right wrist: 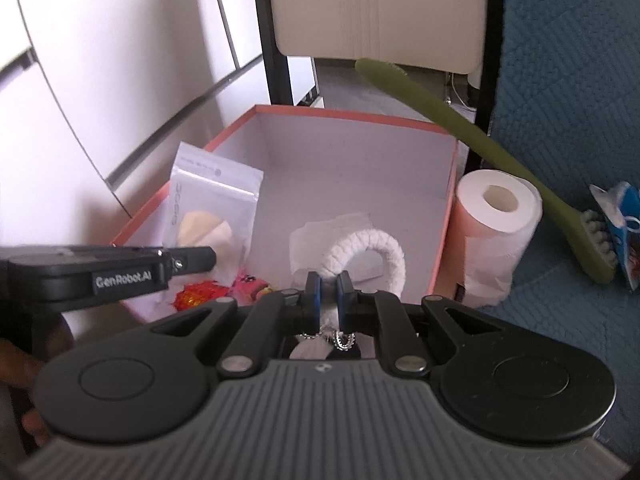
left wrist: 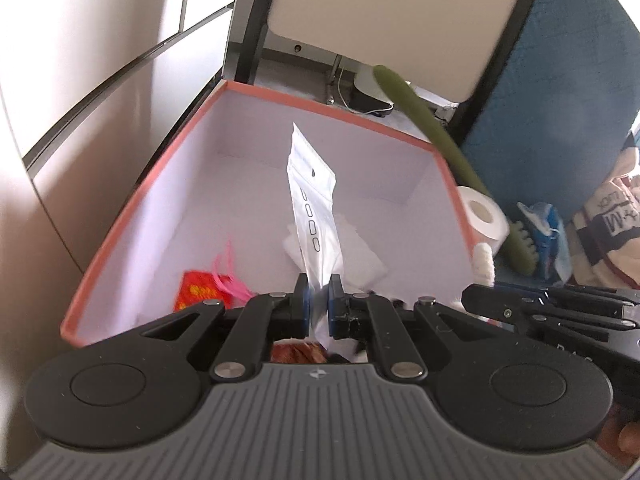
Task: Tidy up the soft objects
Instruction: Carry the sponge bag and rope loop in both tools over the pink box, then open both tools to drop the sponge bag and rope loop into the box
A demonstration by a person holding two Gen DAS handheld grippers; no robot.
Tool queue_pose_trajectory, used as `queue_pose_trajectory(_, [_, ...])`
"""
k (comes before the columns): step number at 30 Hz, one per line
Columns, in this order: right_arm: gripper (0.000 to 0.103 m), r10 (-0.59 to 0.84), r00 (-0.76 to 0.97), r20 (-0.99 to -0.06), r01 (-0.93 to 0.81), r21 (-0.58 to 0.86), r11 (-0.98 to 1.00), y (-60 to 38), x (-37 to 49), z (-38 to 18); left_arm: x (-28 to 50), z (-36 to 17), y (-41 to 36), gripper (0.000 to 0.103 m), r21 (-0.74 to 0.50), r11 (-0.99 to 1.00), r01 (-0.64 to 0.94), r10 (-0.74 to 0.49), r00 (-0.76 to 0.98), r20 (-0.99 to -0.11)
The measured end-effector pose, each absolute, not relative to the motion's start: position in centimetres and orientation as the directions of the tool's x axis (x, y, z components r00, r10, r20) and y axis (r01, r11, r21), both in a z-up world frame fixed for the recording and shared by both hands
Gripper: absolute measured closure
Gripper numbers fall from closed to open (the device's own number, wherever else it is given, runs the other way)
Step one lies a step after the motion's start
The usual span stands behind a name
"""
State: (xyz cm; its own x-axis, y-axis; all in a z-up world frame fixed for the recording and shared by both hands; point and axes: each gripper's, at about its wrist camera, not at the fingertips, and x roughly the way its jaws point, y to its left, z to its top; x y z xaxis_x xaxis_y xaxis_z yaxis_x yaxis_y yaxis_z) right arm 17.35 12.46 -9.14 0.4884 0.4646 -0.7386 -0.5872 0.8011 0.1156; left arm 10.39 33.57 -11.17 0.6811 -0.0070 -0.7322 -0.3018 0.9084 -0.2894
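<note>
An open box with an orange rim [left wrist: 132, 208] [right wrist: 224, 128] and white inside stands ahead in both views. My left gripper [left wrist: 318, 304] is shut on a clear zip pouch [left wrist: 314, 196] that sticks up over the box. The right wrist view shows that pouch [right wrist: 216, 208] with a pale sponge inside, held by the left gripper [right wrist: 200, 260]. My right gripper [right wrist: 326, 294] is shut on a white plush loop [right wrist: 372, 248] with a bead chain, over the box's near edge. Inside lie a red packet [left wrist: 200, 292] [right wrist: 196, 294], a pink fluffy item [left wrist: 230, 280] [right wrist: 252, 284] and white folded cloth [left wrist: 360, 248] [right wrist: 340, 224].
A paper roll [right wrist: 496, 220] [left wrist: 486, 216] stands against the box's right wall. A long green brush [right wrist: 480, 148] [left wrist: 432, 128] leans over it. A blue packet [right wrist: 624, 232] lies on the blue quilted surface [right wrist: 560, 120]. A chair [right wrist: 376, 12] stands behind the box, white cabinet panels [right wrist: 100, 60] on the left.
</note>
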Motion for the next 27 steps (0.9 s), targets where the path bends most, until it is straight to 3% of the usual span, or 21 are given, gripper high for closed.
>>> queue_pose_trajectory(18, [0.089,0.429,0.446,-0.786,-0.588,0.104,0.802,17.7,20.9,-12.6,12.9,-14.6,38.4,0.093,-0.346,0.880,-0.325,-0.060,0.647,-0.760])
queue_pose_trajectory(20, [0.086,0.434,0.428,-0.793,-0.583,0.125,0.803,17.7,21.1,-12.5,12.9,-14.4,38.3,0.090,-0.330,0.885,-0.328,-0.048,0.642,-0.765])
queue_pose_trajectory(21, [0.084,0.435,0.422,-0.795,-0.581,0.131,0.803,17.5,21.3,-12.5,12.9,-14.2,38.3,0.084,-0.315,0.888,-0.336,-0.038,0.628,-0.777])
queue_pose_trajectory(23, [0.061,0.444,0.417,-0.793,-0.585,0.140,0.799,17.4,21.2,-12.3,12.7,-13.8,38.0,0.066,-0.298,0.890,-0.346,-0.016,0.628,-0.778])
queue_pose_trajectory(24, [0.058,0.454,0.419,-0.786,-0.586,0.148,0.797,17.2,21.0,-12.0,12.5,-13.5,37.9,0.062,-0.290,0.892,-0.345,-0.007,0.632,-0.775])
queue_pose_trajectory(27, [0.058,0.474,0.428,-0.770,-0.587,0.162,0.793,16.6,20.4,-11.1,11.9,-12.5,37.6,0.062,-0.285,0.896,-0.342,0.005,0.648,-0.762])
